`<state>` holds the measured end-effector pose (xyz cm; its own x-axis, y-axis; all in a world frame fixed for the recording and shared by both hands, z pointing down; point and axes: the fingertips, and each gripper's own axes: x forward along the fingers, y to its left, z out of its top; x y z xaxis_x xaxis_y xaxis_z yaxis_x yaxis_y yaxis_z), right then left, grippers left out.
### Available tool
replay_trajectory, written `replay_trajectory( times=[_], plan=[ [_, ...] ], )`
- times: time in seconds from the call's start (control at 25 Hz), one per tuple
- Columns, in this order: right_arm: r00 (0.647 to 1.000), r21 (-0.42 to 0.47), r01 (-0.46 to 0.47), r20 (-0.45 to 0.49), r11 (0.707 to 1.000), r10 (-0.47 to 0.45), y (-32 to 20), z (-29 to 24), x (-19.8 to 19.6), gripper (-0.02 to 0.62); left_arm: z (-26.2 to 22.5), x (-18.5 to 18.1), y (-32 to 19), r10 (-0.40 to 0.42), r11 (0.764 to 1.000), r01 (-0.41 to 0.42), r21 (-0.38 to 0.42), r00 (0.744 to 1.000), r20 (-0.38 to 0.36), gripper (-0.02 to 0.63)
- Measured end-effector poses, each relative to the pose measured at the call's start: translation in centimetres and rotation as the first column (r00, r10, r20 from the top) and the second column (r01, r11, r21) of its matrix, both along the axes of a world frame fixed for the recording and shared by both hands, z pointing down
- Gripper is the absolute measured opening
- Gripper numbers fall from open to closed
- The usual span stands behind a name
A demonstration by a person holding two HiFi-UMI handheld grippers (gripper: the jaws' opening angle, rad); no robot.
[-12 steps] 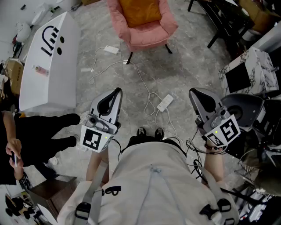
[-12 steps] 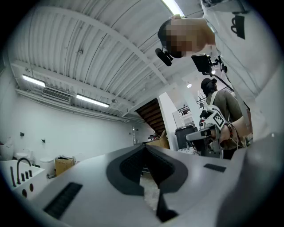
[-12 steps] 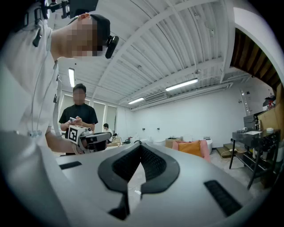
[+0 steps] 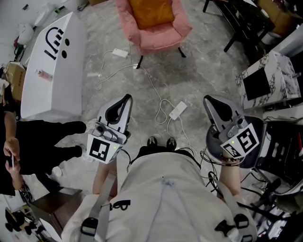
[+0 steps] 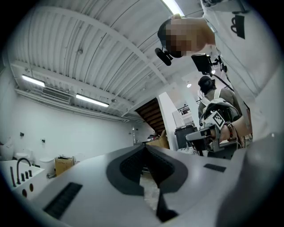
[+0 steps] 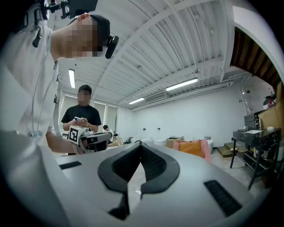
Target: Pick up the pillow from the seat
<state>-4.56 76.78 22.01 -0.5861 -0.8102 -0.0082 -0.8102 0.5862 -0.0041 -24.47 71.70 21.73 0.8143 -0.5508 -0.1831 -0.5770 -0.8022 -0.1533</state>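
**A:** Setting, biggest first?

**B:** Grey marbled floor (image 4: pixel 208 56) throughout. Long white counter (image 4: pixel 52 75) at the left of the head view, with a black face-like mark on top. Pink armchair (image 4: pixel 163 33) at top centre, well ahead of the wearer's shoes (image 4: pixel 152 141). Marble-patterned cabinet (image 4: pixel 274 66) at right, with a dark panel on its near face.

**A:** Anyone else in frame?

**B:** One bystander (image 4: pixel 47 142) in black at the left edge, beside the counter. The right gripper view shows them standing with a small object in both hands.

**A:** Pillow position?

**B:** Orange pillow (image 4: pixel 150 12) is on the armchair seat, leaning on the backrest. It is untouched and both grippers are well apart from it. In the right gripper view it shows far off, beyond the jaws and to their right.

**A:** Gripper states?

**B:** Left gripper (image 4: pixel 127 98) is held low in front of the torso, tip toward the armchair. Its own view shows the jaws pressed together with nothing between them. Right gripper (image 4: pixel 209 99) is level with it on the other side, also tip forward, jaws likewise together and empty. Each gripper shows in the other's view, off to the side.

**A:** Small items?

**B:** White power strip (image 4: pixel 178 110) on the floor between the two grippers, just ahead of the shoes.
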Motion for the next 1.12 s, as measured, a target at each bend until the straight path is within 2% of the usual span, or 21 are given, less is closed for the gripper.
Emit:
replay_trajectory(
  times=[0.16, 0.36, 0.48, 0.6, 0.72, 0.76, 0.84, 1.12],
  plan=[
    [1.0, -0.001, 0.003, 0.013, 1.0, -0.003, -0.2, 0.2, 0.3, 0.014, -0.2, 0.1, 0.0, -0.001, 1.0, 0.001, 0.012, 1.0, -0.012, 0.008],
    [0.999, -0.01, 0.01, 0.033, 1.0, -0.009, 0.3, 0.6, 1.5, 0.015, -0.3, 0.5, 0.5, -0.041, 0.999, 0.041, 0.012, 0.999, -0.031, 0.009],
    [0.999, 0.002, 0.019, 0.043, 1.0, -0.019, 0.3, 0.4, 2.8, 0.017, -0.4, 1.6, 0.7, -0.048, 0.999, 0.048, 0.007, 0.998, -0.035, 0.041],
    [0.998, 0.007, 0.036, 0.047, 0.999, -0.036, 0.7, 0.7, 4.1, 0.017, -0.2, 2.7, 1.1, -0.061, 0.998, 0.061, 0.02, 0.998, -0.022, 0.102],
    [0.998, 0.005, 0.037, 0.05, 0.999, -0.037, 0.5, 1.2, 5.7, 0.019, 0.2, 3.6, 1.0, -0.069, 0.997, 0.07, 0.027, 0.997, -0.024, 0.108],
    [0.998, -0.001, 0.039, 0.052, 0.999, -0.039, 0.4, 1.4, 6.0, 0.035, 0.3, 3.8, 1.0, -0.07, 0.997, 0.071, 0.026, 0.997, -0.025, 0.114],
    [0.998, -0.017, 0.046, 0.05, 0.999, -0.045, 0.2, 1.7, 6.2, 0.186, 0.3, 4.1, 0.9, -0.073, 0.997, 0.074, 0.023, 0.997, -0.028, 0.121],
    [0.996, -0.023, 0.062, 0.071, 0.998, -0.06, -1.8, 1.6, 7.2, 0.189, 0.0, 5.2, -0.9, -0.079, 0.997, 0.079, 0.02, 0.997, -0.022, 0.143]
  ],
)
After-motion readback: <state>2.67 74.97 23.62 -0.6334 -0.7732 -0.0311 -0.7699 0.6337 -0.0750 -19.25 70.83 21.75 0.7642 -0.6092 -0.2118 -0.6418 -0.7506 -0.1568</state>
